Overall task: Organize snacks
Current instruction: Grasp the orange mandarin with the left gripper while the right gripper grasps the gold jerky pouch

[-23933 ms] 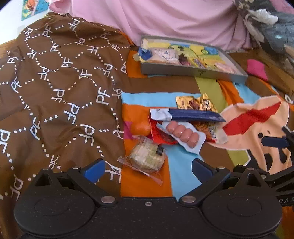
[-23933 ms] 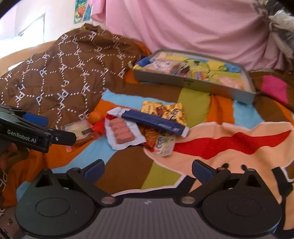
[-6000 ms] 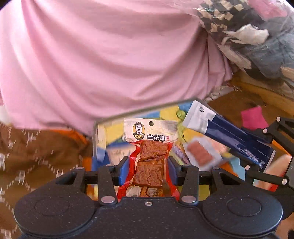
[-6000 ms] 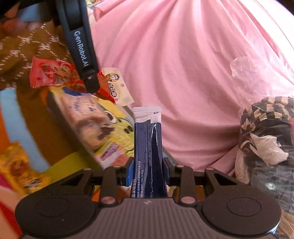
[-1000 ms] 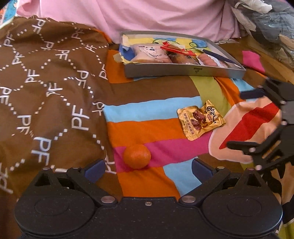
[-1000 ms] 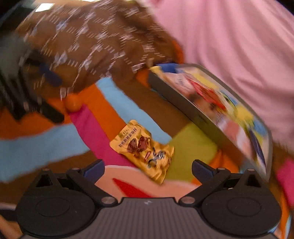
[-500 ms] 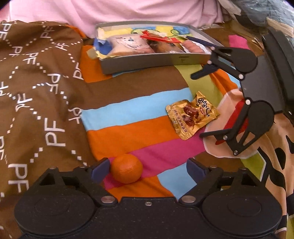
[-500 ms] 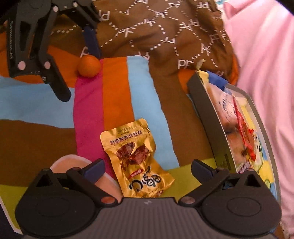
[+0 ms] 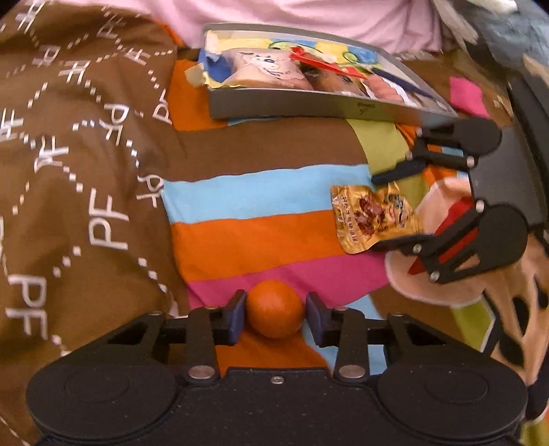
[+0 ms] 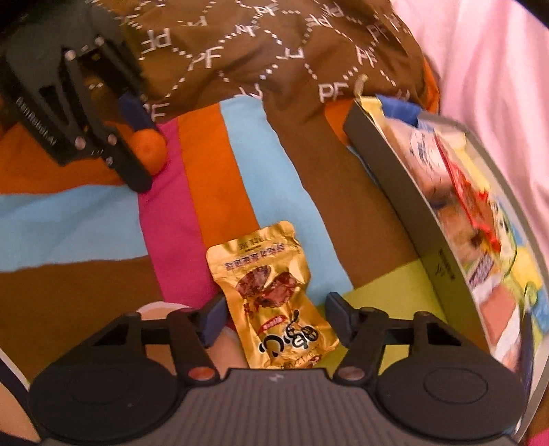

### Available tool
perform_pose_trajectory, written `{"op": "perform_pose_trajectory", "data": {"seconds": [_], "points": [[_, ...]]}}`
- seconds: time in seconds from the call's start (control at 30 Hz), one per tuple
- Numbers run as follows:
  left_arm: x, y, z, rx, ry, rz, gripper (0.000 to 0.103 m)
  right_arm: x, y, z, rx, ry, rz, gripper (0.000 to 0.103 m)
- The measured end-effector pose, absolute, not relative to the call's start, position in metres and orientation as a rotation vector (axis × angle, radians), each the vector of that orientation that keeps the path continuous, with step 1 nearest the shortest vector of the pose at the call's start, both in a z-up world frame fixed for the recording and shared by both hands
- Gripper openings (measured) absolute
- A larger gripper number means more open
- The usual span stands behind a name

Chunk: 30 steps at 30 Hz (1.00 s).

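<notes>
A small orange [image 9: 274, 314] lies on the striped bedcover, and my left gripper [image 9: 275, 317] is shut on it, blue pads touching both sides. The right wrist view shows the same orange [image 10: 152, 151] in the left gripper [image 10: 142, 147] at the upper left. A gold snack packet [image 10: 271, 295] lies flat between the fingers of my right gripper [image 10: 276, 320], which is open with a small gap on the left side. From the left wrist, the packet [image 9: 370, 216] and right gripper [image 9: 387, 209] are at the right. A grey tray [image 9: 308, 108] holds several snacks.
A brown blanket printed with "PF" [image 9: 85, 171] is bunched up on the left. Pink cloth [image 9: 308, 13] rises behind the tray [image 10: 411, 219]. A pile of dark clothes [image 9: 507, 34] sits at the far right. The colourful cartoon bedcover [image 9: 257, 199] lies under everything.
The left gripper moved down onto the orange and its fingers closed on it. The right gripper came down over the gold packet and its fingers narrowed around it.
</notes>
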<state>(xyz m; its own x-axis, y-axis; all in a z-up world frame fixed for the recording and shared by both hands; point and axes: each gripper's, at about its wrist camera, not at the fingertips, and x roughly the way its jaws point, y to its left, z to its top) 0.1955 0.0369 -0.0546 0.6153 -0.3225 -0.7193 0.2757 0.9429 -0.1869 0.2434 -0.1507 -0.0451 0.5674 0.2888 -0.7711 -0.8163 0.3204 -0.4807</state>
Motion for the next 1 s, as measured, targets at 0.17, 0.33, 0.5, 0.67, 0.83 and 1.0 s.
{"op": "perform_pose_trajectory", "data": {"seconds": [0.17, 0.33, 0.5, 0.67, 0.83, 1.0], "points": [[0.195, 0.028, -0.056, -0.112, 0.86, -0.356, 0.038, 0.247, -0.151, -0.042, -0.899, 0.743, 0.736, 0.061], [0.188, 0.015, -0.058, -0.099, 0.868, -0.387, 0.038, 0.244, -0.16, -0.038, -0.758, 0.877, 0.703, 0.06], [0.179, 0.01, -0.058, -0.116, 0.876, -0.407, 0.037, 0.224, -0.174, -0.036, -0.617, 0.915, 0.671, 0.057], [0.166, 0.009, -0.061, -0.194, 0.881, -0.434, 0.036, 0.201, -0.186, -0.04, -0.454, 0.87, 0.565, 0.057], [0.156, 0.005, -0.061, -0.195, 0.876, -0.439, 0.036, 0.177, -0.195, -0.038, -0.305, 0.883, 0.547, 0.057], [0.155, 0.003, -0.06, -0.17, 0.874, -0.431, 0.037, 0.165, -0.199, -0.043, -0.28, 0.857, 0.531, 0.062]]}}
